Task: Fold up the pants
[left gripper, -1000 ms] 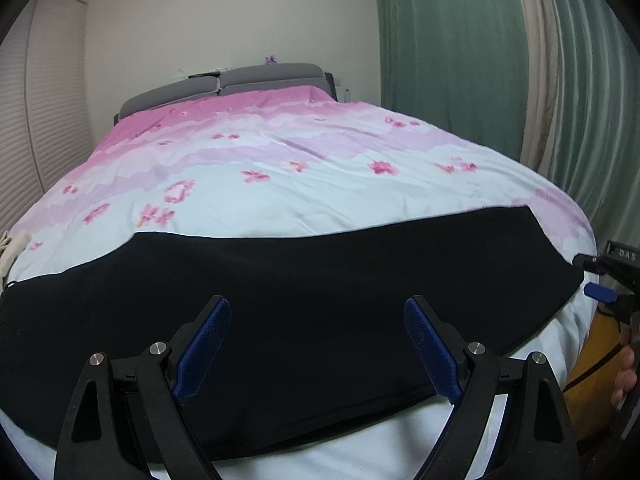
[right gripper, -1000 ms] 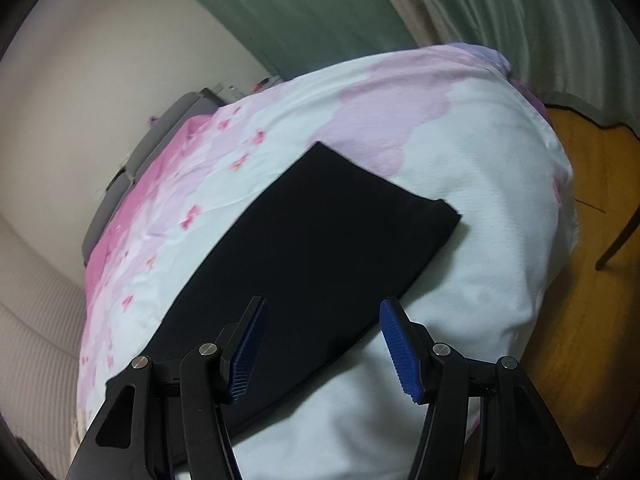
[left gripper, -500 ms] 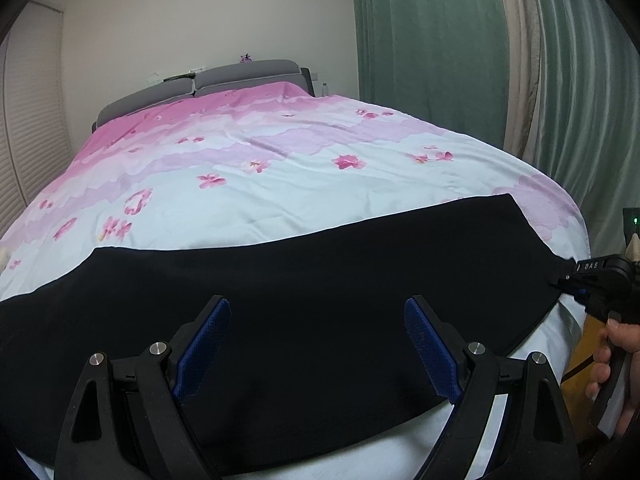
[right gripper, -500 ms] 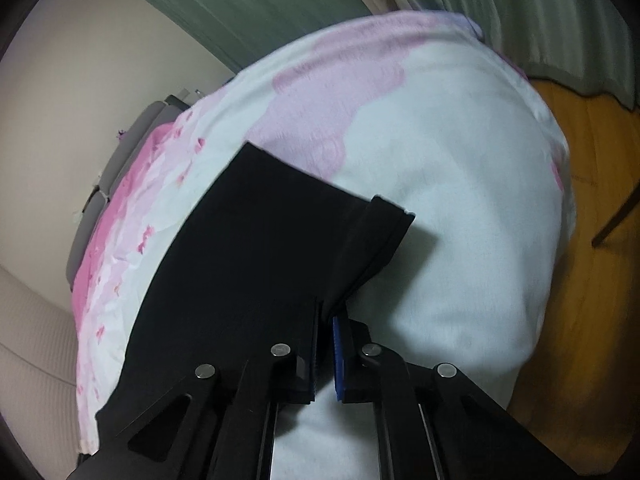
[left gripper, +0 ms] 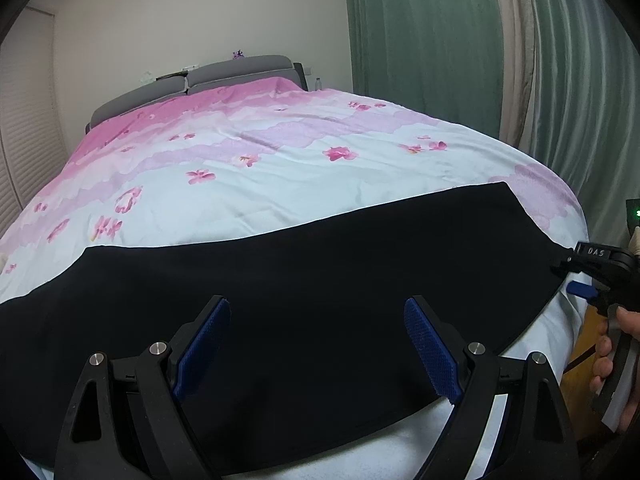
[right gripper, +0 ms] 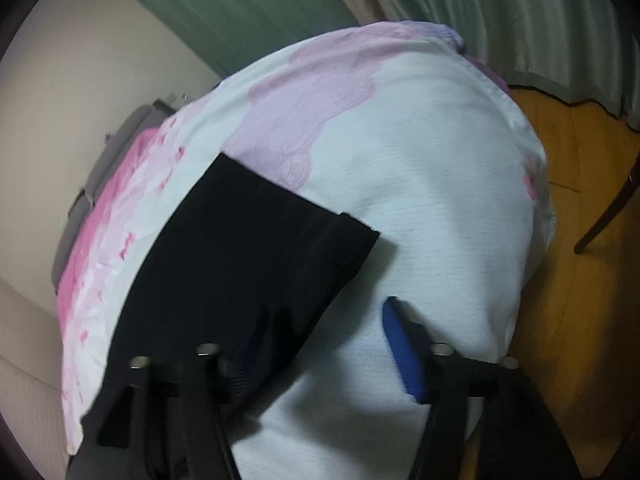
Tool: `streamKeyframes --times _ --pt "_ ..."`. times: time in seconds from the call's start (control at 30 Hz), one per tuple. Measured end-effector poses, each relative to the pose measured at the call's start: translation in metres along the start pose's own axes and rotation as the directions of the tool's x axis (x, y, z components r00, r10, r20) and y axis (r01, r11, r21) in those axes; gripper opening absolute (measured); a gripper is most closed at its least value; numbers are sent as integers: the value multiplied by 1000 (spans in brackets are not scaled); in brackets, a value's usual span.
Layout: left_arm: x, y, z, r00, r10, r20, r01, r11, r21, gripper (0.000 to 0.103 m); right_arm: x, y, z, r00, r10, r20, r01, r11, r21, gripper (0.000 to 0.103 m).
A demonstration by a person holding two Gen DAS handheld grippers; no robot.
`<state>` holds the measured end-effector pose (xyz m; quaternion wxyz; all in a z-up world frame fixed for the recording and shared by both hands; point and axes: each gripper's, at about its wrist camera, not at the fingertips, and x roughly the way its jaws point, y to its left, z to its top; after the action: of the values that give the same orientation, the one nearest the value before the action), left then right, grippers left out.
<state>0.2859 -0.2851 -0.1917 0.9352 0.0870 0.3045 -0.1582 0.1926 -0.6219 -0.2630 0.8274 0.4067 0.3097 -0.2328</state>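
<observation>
My left hand-held gripper (left gripper: pixel 316 344) hovers wide above the black pants (left gripper: pixel 304 300) spread across the bed (left gripper: pixel 280 168); my right hand-held gripper (right gripper: pixel 320 344) gapes wide beside their end. I should pinch both layers squarely.

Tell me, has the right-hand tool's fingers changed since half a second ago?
Yes. The right gripper was pinched shut on the black pants hem; now its fingers are spread apart, one over the pants, one over the duvet.

Dim indoor light; right view motion-blurred, edges warped.
</observation>
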Motion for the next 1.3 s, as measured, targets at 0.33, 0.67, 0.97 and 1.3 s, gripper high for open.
streamKeyframes --times 0.33,0.67,0.97,1.3 --pt "9 -21 6 1000 -15 -4 15 999 29 89 25 -17 5 983 182 -15 -177 968 178 63" --pt "43 -42 29 999 -12 -35 12 1000 -6 89 31 -12 22 950 313 -21 -304 935 182 51" --pt "55 -42 40 999 2 -48 -5 998 -59 89 62 -6 27 945 317 -81 -302 941 155 44" --pt "26 1 55 999 17 -52 -24 990 -136 89 -27 91 27 943 312 113 -279 930 -239 6"
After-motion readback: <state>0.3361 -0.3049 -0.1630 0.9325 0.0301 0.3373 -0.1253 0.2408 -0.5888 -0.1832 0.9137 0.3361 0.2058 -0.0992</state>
